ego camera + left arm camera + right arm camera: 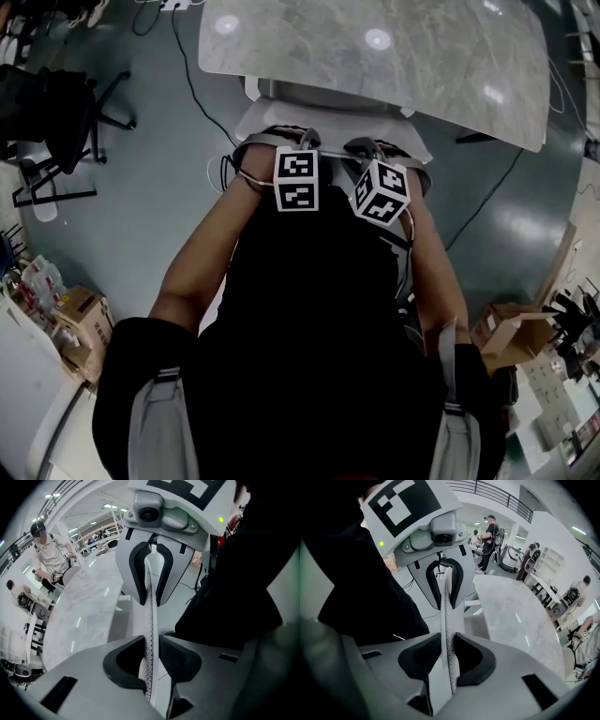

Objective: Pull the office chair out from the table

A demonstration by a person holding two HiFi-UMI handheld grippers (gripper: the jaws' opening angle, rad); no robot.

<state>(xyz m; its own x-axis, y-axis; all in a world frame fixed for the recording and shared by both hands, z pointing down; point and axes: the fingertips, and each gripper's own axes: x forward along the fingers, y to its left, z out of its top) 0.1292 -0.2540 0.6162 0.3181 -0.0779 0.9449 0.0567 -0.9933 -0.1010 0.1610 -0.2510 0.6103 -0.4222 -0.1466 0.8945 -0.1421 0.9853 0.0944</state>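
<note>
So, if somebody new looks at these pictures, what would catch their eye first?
Probably the two black-and-white marker cubes in the middle of the head view. There the left gripper and the right gripper sit side by side, their fingers shut on the thin perforated top edge of the white office chair. Just beyond it lies the large marbled table, and the person's dark torso fills the lower half.

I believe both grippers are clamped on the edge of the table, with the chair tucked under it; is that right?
Not quite: the left gripper and right gripper are clamped on the top edge of the chair back, not the table. Both gripper views show that perforated edge between the jaws. The chair is indeed tucked under it.
</note>
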